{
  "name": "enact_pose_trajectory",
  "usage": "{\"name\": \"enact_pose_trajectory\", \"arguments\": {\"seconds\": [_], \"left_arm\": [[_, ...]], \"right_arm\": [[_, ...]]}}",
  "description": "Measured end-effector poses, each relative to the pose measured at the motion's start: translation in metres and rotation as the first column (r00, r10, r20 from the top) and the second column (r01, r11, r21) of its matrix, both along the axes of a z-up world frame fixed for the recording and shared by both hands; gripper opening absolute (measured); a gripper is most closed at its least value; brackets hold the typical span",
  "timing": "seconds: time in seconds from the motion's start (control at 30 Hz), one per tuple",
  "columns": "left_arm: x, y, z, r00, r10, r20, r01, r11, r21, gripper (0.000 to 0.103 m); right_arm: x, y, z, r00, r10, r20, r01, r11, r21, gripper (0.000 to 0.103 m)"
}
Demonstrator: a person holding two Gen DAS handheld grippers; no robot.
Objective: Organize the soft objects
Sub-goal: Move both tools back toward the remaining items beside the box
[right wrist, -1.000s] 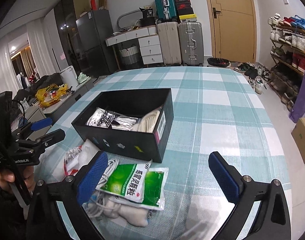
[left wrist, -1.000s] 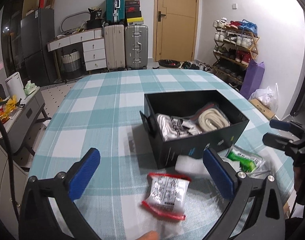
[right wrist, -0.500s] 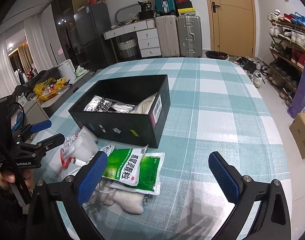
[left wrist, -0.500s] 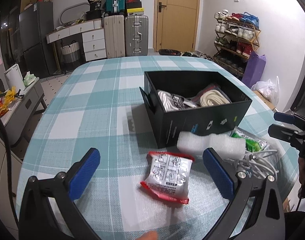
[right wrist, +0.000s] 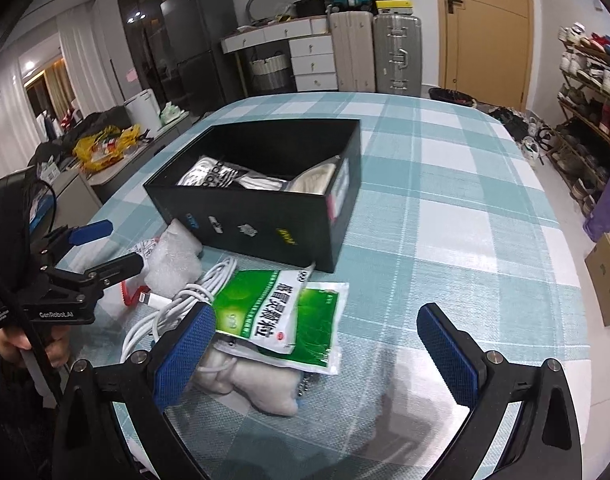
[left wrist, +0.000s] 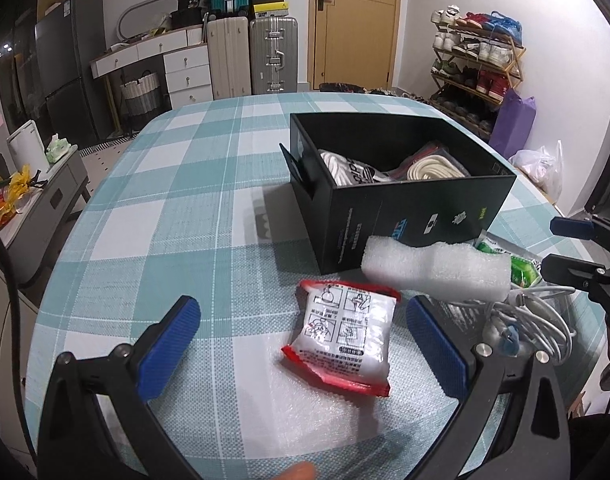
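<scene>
Nearest the near desk edge, the left tool (left wrist: 303, 342) hangs with its blue pads spread wide and nothing between them, straddling the red-edged white sachet (left wrist: 347, 346) that lies flat on the checked desk (left wrist: 173, 216). The right tool (right wrist: 315, 350) is equally wide and empty, poised over the heap at the near right: a green-printed packet (right wrist: 283, 316) lying on a pale stuffed pouch (right wrist: 257, 384), with a white charging cable (right wrist: 181, 304) coiled against them.

Closing the left tool on the sachet looks the likeliest next move, and the slick film is the hazard: a flat pinch may skate off the top, or catch only the sealed rim so the sachet swings and drops. A low approach could also snag the tablecloth weave.

Just beyond the sachet, a white foam block (left wrist: 435, 270) leans against the near wall of the black box (left wrist: 405, 216). It looks light enough that a brushing pad would knock it aside or onto the cable.

On the right, the cable loops touch the packet, so lifting the packet may drag the cable along; the pouch underneath could shift too.

Farther in, the box already holds a white printed bag (left wrist: 351, 170) and a cream coiled rope (left wrist: 433, 168), leaving limited room. A piece released carelessly may perch on these or catch the rim and tip out.
</scene>
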State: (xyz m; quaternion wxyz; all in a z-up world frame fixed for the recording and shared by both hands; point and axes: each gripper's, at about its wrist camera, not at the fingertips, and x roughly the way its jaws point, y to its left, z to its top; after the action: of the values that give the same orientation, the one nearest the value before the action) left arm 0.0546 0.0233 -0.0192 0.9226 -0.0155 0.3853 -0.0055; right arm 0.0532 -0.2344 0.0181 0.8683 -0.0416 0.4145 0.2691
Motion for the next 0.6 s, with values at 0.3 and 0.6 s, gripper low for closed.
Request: {"name": "enact_pose_trajectory", "arguments": {"seconds": [0.3,0.6], "left_arm": [[0.003,0.002,-0.006,1.000,0.000,-0.028,0.000,1.000,0.002,0.103],[0.005,0.001,-0.009,0.999,-0.010,-0.042,0.010,1.000,0.001,0.103]], "right_arm": [[0.007,0.019,-0.001,0.999,0.045,-0.016,-0.045,0.999,-0.023,0.102],[0.012,0.009,-0.004,0.999,0.029,-0.039,-0.030,0.999,-0.023,0.101]]}}
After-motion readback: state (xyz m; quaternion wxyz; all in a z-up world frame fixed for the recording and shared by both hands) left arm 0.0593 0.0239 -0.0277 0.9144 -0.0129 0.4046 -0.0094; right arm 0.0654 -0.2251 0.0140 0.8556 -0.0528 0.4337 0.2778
